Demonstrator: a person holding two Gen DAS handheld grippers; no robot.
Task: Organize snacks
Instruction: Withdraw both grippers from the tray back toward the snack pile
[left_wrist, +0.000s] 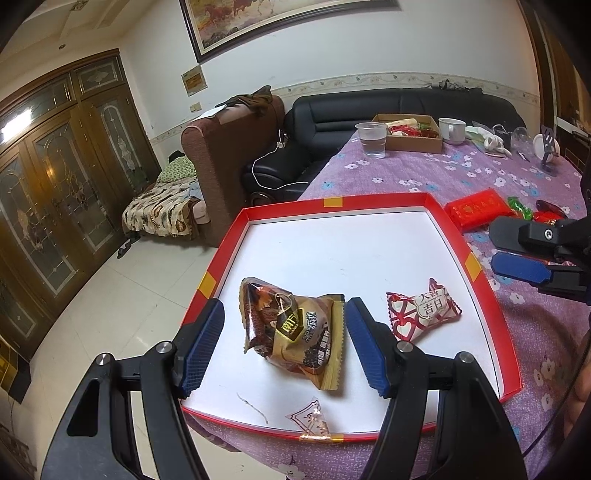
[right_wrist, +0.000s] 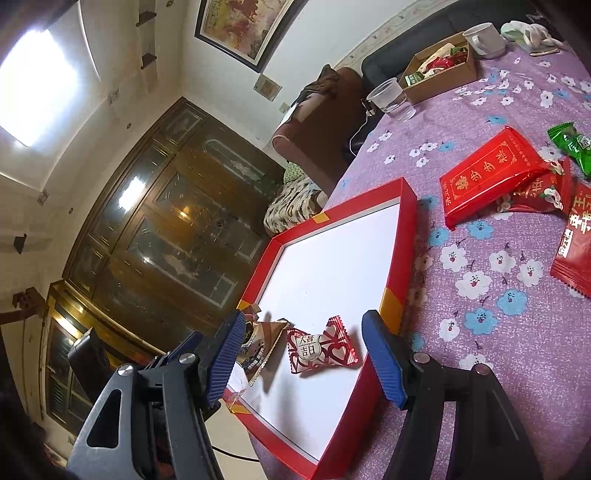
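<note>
A red tray (left_wrist: 476, 236) with a white floor sits on the purple flowered tablecloth. In it lie a brown snack packet (left_wrist: 295, 332) and a red-and-white candy packet (left_wrist: 421, 314). My left gripper (left_wrist: 284, 336) is open, its blue fingers either side of the brown packet and apart from it. My right gripper (right_wrist: 306, 350) is open above the candy packet (right_wrist: 321, 350), near the tray's near rim (right_wrist: 391, 306); the brown packet (right_wrist: 262, 350) lies beside its left finger. The right gripper also shows at the right edge of the left wrist view (left_wrist: 517, 247).
Loose red packets (right_wrist: 491, 177) and a green candy (right_wrist: 569, 144) lie on the cloth right of the tray. Further back stand a plastic cup (left_wrist: 373, 138), a cardboard box of snacks (left_wrist: 410, 133) and a white mug (left_wrist: 452, 129). A small clear wrapper (left_wrist: 314, 421) lies at the tray's front rim.
</note>
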